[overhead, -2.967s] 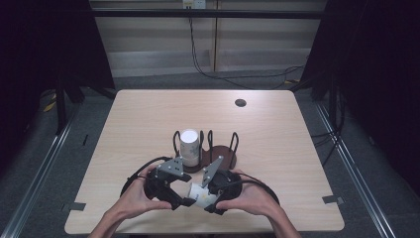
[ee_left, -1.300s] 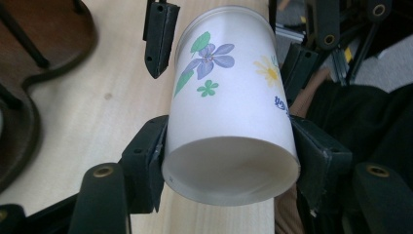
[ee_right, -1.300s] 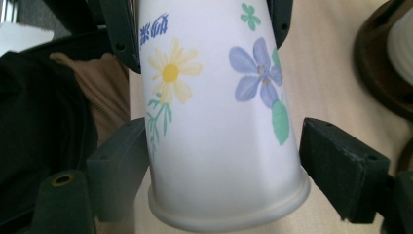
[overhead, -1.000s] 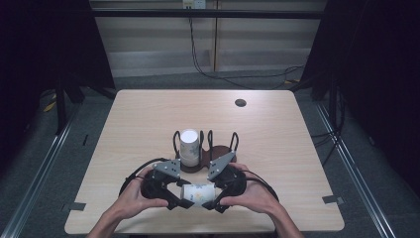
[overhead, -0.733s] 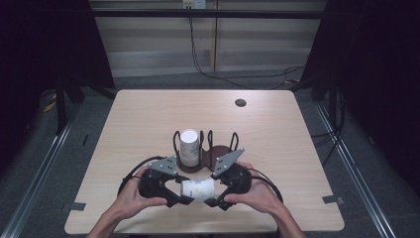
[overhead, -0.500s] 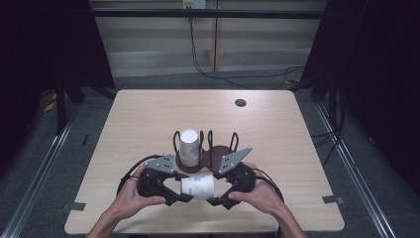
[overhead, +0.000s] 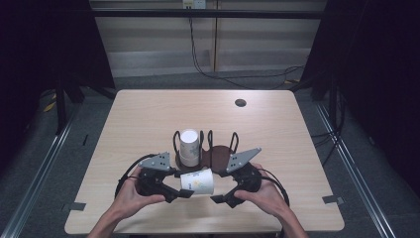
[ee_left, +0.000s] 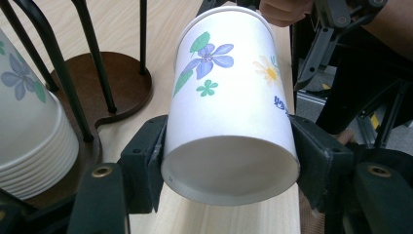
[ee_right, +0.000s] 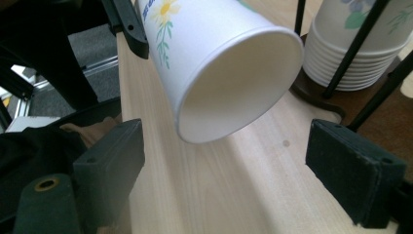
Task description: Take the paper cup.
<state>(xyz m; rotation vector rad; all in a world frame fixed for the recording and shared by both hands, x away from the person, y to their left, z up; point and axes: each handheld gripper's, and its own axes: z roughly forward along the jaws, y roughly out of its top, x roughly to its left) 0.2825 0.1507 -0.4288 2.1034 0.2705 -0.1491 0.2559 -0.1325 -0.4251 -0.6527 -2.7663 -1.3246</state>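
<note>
The white paper cup printed with blue and yellow flowers (overhead: pixel 197 180) now hangs on its side above the near edge of the pale wooden desk (overhead: pixel 148 114), between the two hands, just near of the dark brown round-based cup rack with black wire uprights (overhead: pixel 218 153). Three seconds back both tools were bunched tight around it; since then they have spread apart, and the cup has turned from tilted to lying level, mouth to the right.

The left tool (overhead: pixel 174 192) grips the cup's base end: in the left gripper view its black jaws press the wall on both sides, the closed bottom facing the camera (ee_left: pixel 229 161). The right tool (overhead: pixel 221 198) has let go. In the right gripper view its jaws stand wide, well clear of the rim, and the cup's open mouth (ee_right: pixel 234 83) floats in front of them.

So the cup seems to have passed into the left tool alone, separated from the stack of matching flowered paper cups (overhead: pixel 189 148) that stands upside down in the rack's left bay. The rack's right bay (overhead: pixel 224 154) is bare, and probably the cup's destination, though that is a guess. The right tool is free to regrasp at the rim.
</note>
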